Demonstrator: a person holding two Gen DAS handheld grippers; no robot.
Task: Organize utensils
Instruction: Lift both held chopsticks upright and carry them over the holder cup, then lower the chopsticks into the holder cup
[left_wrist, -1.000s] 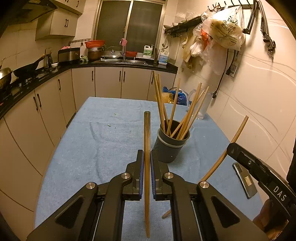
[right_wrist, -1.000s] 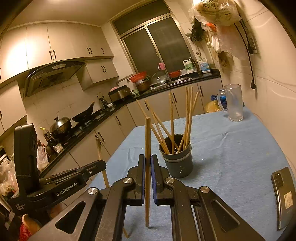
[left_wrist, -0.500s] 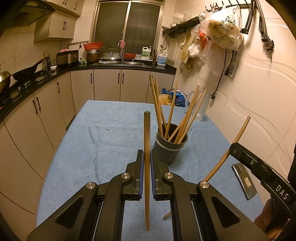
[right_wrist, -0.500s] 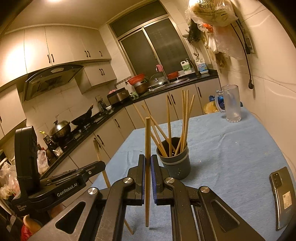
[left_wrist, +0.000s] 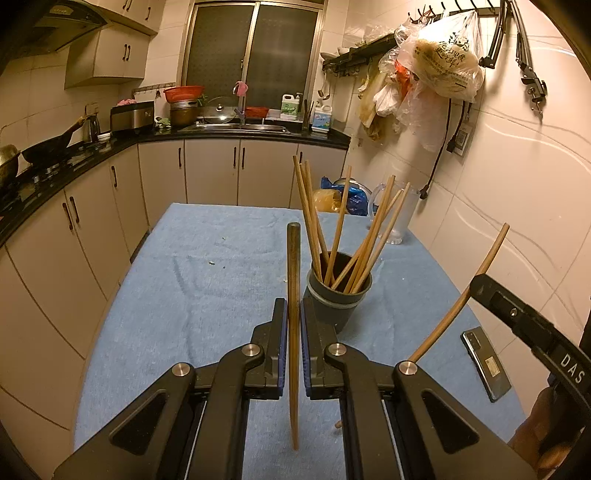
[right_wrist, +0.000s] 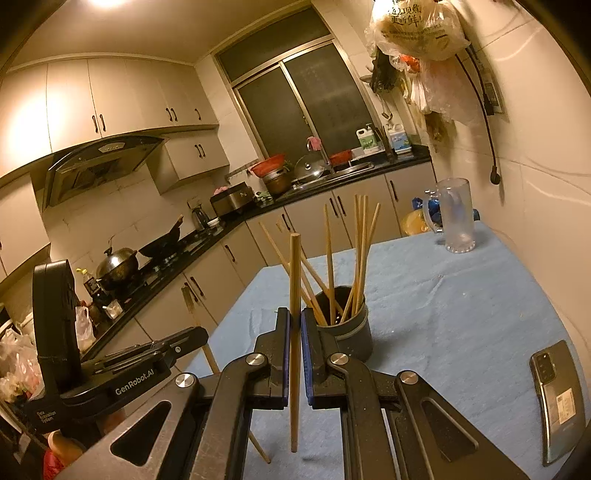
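Holder (left_wrist: 338, 299) sits farther off than before; my left gripper (left_wrist: 292, 321) and right gripper (right_wrist: 295, 325) each pinch one chopstick (left_wrist: 293, 295), both unstowed.

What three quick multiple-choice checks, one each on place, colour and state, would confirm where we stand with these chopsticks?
1. Where does the smartphone lie?
A. On the blue tablecloth, right of the holder
B. Inside the holder
C. On the black counter

2. What colour is the chopstick holder?
A. Red
B. Dark grey
C. White

3. What state is the left gripper in?
A. Open and empty
B. Shut on the holder's rim
C. Shut on a single chopstick

Answers:
1 A: both views show the phone flat on the cloth to the right of the holder.
2 B: the cup holding the bundled chopsticks is dark grey.
3 C: its jaws clamp one upright chopstick; the right gripper likewise clamps its own chopstick.
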